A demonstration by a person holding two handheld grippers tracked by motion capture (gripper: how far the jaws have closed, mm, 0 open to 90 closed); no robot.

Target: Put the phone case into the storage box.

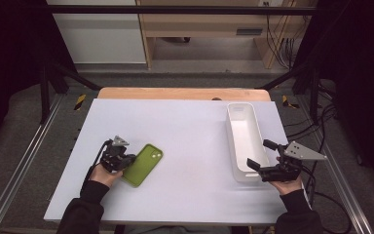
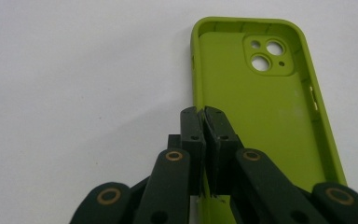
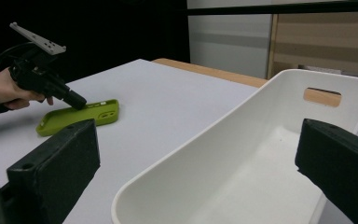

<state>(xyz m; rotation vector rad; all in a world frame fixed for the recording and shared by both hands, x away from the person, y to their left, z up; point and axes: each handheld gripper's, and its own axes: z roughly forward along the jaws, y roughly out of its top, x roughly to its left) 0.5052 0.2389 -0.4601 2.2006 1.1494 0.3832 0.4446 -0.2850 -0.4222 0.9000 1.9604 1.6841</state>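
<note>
Currently your left gripper (image 2: pixel 204 112) has its jaws pinched narrow on the left side wall of the green phone case (image 2: pixel 265 107), which lies open side up on the white table (image 1: pixel 190 126), near its left front corner. In the left gripper view one pad sits outside the rim and the other inside; the bite looks shallow, though how far down the wall it reaches cannot be judged from this angle. Before you lift, confirm the wall is seated between both pads, because a soft rim can fold and slip out. Raise the case slowly and keep it level, since a one-sided hold will let the far edge sag.

Your right gripper (image 3: pixel 200 154) stands wide, its jaws straddling the near end of the white bin (image 1: pixel 243 139) without pressing on it. The bin lies well apart from the case, at the table's right. If it is the destination, steady its end first, then carry across and clear the rim.
</note>
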